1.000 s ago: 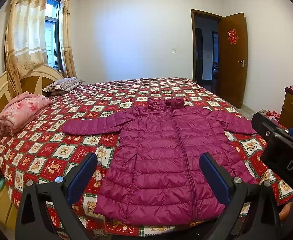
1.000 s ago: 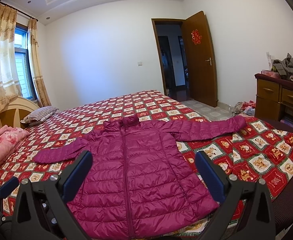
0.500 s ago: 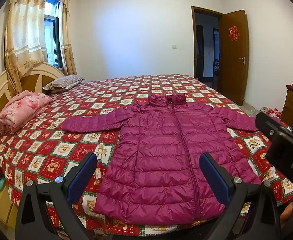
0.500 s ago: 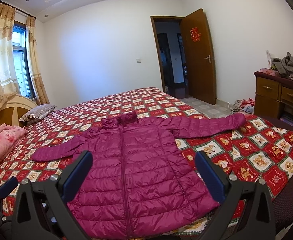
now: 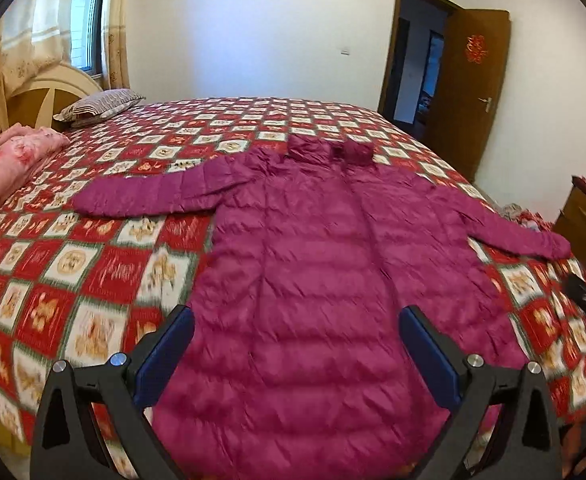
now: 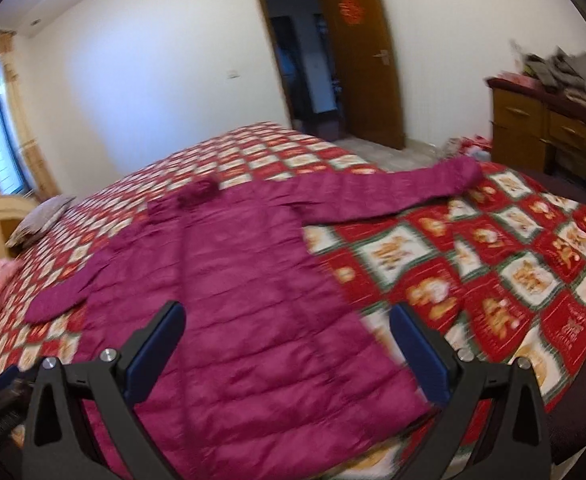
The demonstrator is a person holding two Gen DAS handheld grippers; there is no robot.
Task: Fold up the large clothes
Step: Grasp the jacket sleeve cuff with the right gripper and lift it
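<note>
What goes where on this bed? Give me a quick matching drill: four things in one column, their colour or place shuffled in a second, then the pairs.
Things:
1. puffer jacket
2. folded blanket
3. pillow
4. door

Descriptions:
A. pink, at the headboard end of the bed
B. brown, standing open, red ornament on it
C. magenta, spread flat, sleeves out to both sides
D. striped, beside the headboard, beyond the pink bundle

Pairs: 1-C, 2-A, 3-D, 4-B

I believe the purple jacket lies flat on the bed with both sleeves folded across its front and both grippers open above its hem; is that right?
Not quite: the jacket's sleeves are spread out to the sides, not folded in, as the left wrist view shows. It does lie flat on the bed, and the left gripper and right gripper are open above its hem.
</note>
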